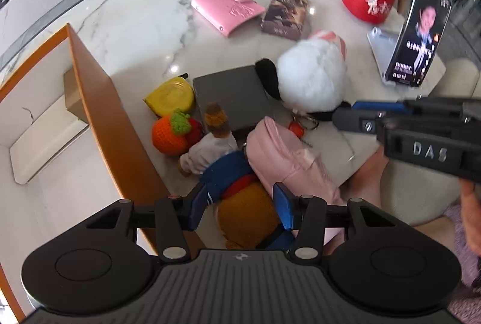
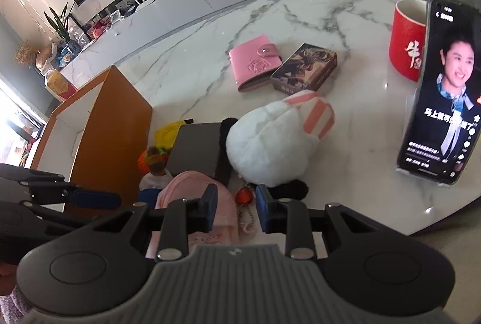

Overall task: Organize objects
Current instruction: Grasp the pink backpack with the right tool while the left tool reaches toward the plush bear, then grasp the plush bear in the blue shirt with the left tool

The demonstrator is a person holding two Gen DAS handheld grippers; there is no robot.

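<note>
Both grippers hover over a heap of toys on the marble desk (image 2: 300, 23).

Our left gripper (image 1: 240, 211) has its blue pads wide apart, straddling a brown plush (image 1: 246, 218) with a blue and red top; we cannot tell whether the pads touch it. Our right gripper (image 2: 236, 208) is open too, with nothing between its pads, hanging above a pink pouch (image 2: 198, 191) and a red keychain (image 2: 244, 197). Just beyond lie a grey box (image 2: 197, 151), a white plush (image 2: 270, 140), a crochet orange (image 1: 168, 136) and a yellow toy (image 1: 171, 97). The orange-walled box (image 2: 111, 125) stands beside the heap. Farther off sit a pink wallet (image 2: 255, 61), a card box (image 2: 303, 68), a red mug (image 2: 405, 44) and a propped phone (image 2: 442, 92).
</note>
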